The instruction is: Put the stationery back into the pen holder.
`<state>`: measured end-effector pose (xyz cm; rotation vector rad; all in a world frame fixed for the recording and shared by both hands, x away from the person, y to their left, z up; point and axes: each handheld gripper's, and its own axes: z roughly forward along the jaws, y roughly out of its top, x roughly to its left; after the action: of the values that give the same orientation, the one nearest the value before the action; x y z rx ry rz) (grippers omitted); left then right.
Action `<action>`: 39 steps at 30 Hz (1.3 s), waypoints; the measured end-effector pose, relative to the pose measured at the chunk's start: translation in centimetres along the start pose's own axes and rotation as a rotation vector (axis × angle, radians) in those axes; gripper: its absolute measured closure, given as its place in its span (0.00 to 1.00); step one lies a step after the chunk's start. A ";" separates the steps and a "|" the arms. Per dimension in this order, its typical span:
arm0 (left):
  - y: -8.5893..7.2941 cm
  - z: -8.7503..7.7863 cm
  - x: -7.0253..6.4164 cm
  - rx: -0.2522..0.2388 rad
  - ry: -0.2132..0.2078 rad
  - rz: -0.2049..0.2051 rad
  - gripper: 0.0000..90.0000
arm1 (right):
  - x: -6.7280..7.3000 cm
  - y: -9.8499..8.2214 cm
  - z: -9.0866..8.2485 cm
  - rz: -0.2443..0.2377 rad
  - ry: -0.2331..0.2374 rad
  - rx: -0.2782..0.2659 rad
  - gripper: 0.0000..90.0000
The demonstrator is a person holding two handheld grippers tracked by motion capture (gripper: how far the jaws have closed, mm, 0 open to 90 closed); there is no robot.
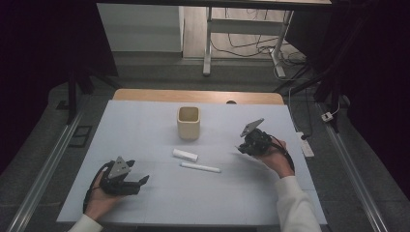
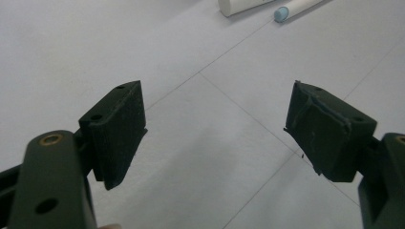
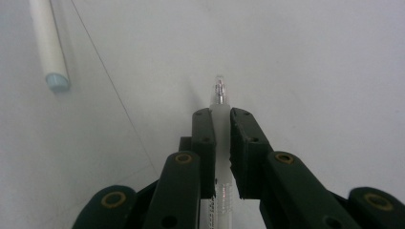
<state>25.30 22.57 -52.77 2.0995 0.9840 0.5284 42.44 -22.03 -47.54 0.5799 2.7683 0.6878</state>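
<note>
Right gripper (image 3: 220, 125) clamped on clear pen (image 3: 219, 98), left gripper (image 2: 215, 131) spread wide, empty, white pen (image 1: 200, 167), white cap (image 1: 185, 154), unmarked beige cup (image 1: 188, 123).

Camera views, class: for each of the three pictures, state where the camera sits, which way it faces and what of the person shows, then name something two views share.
High view: above the person's side, looking forward and down on the table; both forearms, left gripper, right gripper.
Left gripper view: rides the left gripper, looking along its open jaws.
Right gripper view: rides the right gripper, shut on a clear pen.
Shared: the white marker.
</note>
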 end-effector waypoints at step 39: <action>0.1 0.0 -0.2 0.002 0.007 0.008 0.23 | 0.7 1.1 -4.9 0.135 -0.055 -0.427 0.89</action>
<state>25.19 22.39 -52.72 2.1054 0.9811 0.5399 40.61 -22.75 -42.81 0.6792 2.4362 1.2283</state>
